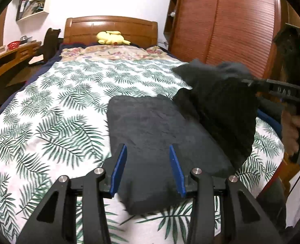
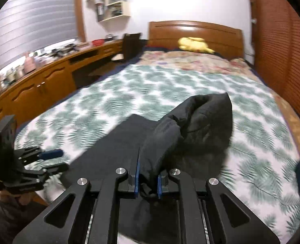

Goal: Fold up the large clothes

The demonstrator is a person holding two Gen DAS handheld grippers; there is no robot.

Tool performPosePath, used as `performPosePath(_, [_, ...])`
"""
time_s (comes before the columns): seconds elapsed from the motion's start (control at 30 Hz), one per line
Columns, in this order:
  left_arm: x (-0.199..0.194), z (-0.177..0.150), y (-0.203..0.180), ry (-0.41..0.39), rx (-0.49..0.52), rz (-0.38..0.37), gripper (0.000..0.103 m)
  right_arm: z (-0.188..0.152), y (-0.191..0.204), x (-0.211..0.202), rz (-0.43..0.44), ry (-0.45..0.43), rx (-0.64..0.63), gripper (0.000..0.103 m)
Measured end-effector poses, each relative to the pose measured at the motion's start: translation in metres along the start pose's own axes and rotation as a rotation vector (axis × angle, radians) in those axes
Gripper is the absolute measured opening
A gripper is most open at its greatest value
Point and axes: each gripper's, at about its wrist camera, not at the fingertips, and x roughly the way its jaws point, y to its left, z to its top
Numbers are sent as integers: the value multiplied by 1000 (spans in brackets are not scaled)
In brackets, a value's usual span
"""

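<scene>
Bedspread (image 2: 170, 85); garment (image 2: 190, 122) (dark) within right hand-held gripper (image 2: 148, 180)

My right wrist view smears the leaf-print bedspread (image 2: 190, 85) toward 12 o'clock. The desk clutter (image 2: 28, 61) at 10 o'clock is too small to tell apart. My left gripper (image 2: 50, 159) hides the dark garment (image 2: 113, 142) edge at 9 o'clock.

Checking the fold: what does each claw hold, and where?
Right claw pinches a bunched edge of the dark garment, lifting it. Left claw is open, holding nothing.
</scene>
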Motion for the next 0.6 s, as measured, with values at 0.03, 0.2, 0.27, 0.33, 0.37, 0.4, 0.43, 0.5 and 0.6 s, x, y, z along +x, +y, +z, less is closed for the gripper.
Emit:
performPosePath(0.03, [-5, 1, 4, -13, -6, 1, 42, 1, 12, 5, 24, 4, -9, 9])
performPosePath(0.2, [-14, 0, 15, -34, -31, 0, 42, -2, 52, 38, 73, 63, -35, 13])
performPosePath(0.27, [-13, 1, 18, -32, -37, 1, 42, -5, 57, 46, 62, 89, -53, 13])
performPosePath(0.33, [-12, 0, 19, -30, -40, 1, 42, -7, 61, 47, 49, 106, -76, 15])
performPosePath(0.37, [-11, 0, 19, -30, -41, 0, 42, -8, 61, 46, 59, 110, -80, 19])
performPosePath(0.4, [-10, 0, 19, -29, -41, 0, 42, -7, 62, 43, 73, 111, -86, 26])
performPosePath(0.43, [-9, 1, 18, -29, -42, -3, 42, -7, 62, 38, 76, 108, -93, 32])
performPosePath(0.5, [-7, 2, 16, -29, -40, -12, 42, -5, 64, 27, 74, 86, -112, 44])
performPosePath(0.6, [-3, 5, 10, -32, -32, -31, 42, -4, 60, 11, 55, 50, -131, 44])
